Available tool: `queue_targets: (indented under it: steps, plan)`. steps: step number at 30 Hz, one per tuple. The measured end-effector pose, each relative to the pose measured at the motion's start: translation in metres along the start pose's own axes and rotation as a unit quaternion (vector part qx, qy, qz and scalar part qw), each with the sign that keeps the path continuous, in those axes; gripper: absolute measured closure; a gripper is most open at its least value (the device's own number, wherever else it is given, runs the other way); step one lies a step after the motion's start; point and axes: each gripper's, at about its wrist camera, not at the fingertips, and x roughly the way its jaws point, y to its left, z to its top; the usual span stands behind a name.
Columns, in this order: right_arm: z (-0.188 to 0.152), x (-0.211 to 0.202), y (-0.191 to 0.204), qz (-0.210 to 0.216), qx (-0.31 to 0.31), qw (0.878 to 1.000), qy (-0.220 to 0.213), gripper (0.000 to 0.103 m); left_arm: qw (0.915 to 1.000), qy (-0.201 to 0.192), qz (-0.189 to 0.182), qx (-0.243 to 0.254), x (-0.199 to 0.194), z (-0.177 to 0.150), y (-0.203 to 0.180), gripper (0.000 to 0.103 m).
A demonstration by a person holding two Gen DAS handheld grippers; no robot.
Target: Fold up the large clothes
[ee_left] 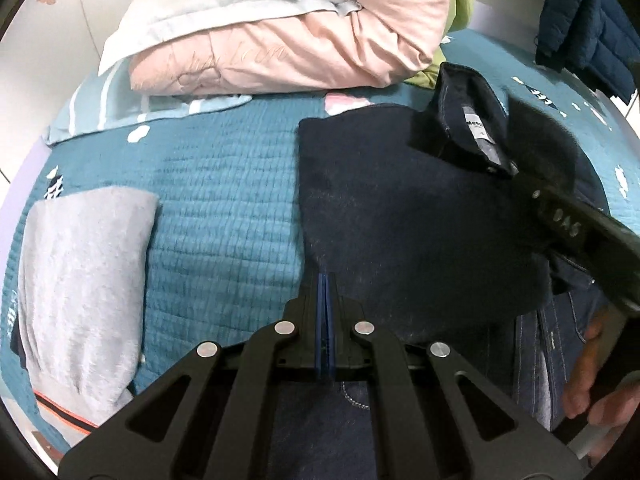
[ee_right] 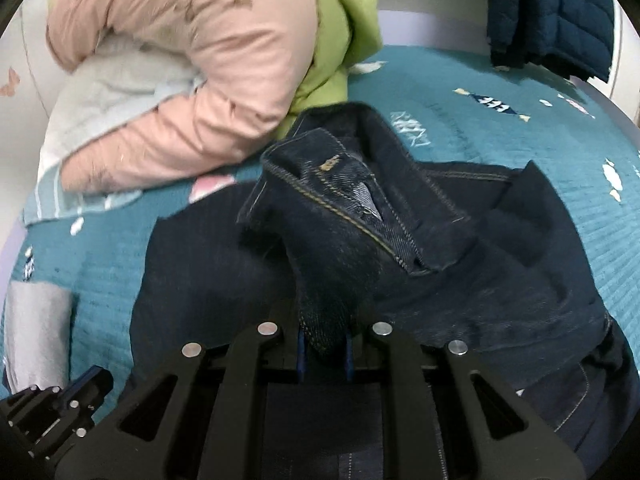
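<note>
1. Lying folded at the far left of the bed, on its teal quilted cover, is a grey fleece garment with an orange stripe at its lower edge.
2. Behind it, toward the head of the bed, a pale blue pillow sits under a pink padded jacket, and a green garment is bunched just beside the jacket.
3. The left gripper comes next: its blue-padded fingers are pressed together at the left edge of the dark denim jeans, and the pictures do not show whether any cloth is pinched between them.
4. The jeans lie spread across the middle of the bed, with the waistband (a white label shows inside it) lifted up toward the right.
5. The right gripper holds a fold of the denim jeans between its fingers, which stand a little apart around the thick cloth; the yellow-stitched waistband and open fly rise just beyond it.
6. In the left wrist view the right gripper's black body crosses the jeans, with a hand on its handle at the lower right.
7. At the far right a navy quilted jacket hangs past the edge of the bed.
</note>
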Motion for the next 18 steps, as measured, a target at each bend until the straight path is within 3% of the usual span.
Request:
queue_targets:
  steps: [2, 3, 5, 7, 11, 17, 18]
  plan:
    - [-0.004, 0.004, 0.002, 0.012, -0.013, 1.000, 0.019, 0.078, 1.0000, 0.002, 0.000, -0.002, 0.000, -0.002, 0.001, 0.099]
    - [-0.006, 0.007, 0.001, 0.038, -0.011, 0.999, 0.036, 0.073, 1.0000, 0.003, 0.001, -0.003, 0.000, -0.001, 0.000, 0.099]
    - [-0.011, 0.010, -0.001, 0.092, -0.001, 0.993, 0.071, 0.054, 1.0000, 0.004, -0.004, -0.007, -0.001, -0.002, 0.000, 0.099]
    - [-0.013, 0.007, 0.000, 0.104, -0.010, 0.991, 0.078, 0.052, 0.9998, 0.005, -0.013, -0.012, -0.003, -0.001, -0.002, 0.099]
    - [-0.014, -0.005, -0.021, 0.174, 0.019, 0.978, 0.113, 0.041, 0.9996, 0.007, -0.026, -0.008, -0.007, 0.000, -0.009, 0.099]
    - [-0.009, -0.046, -0.088, 0.154, 0.074, 0.982, 0.081, 0.041, 0.9931, 0.033, -0.108, -0.033, -0.004, 0.005, -0.030, 0.097]
    - [-0.010, -0.051, -0.106, 0.150, 0.091, 0.981, 0.082, 0.041, 0.9915, 0.037, -0.119, -0.037, -0.002, 0.007, -0.035, 0.091]
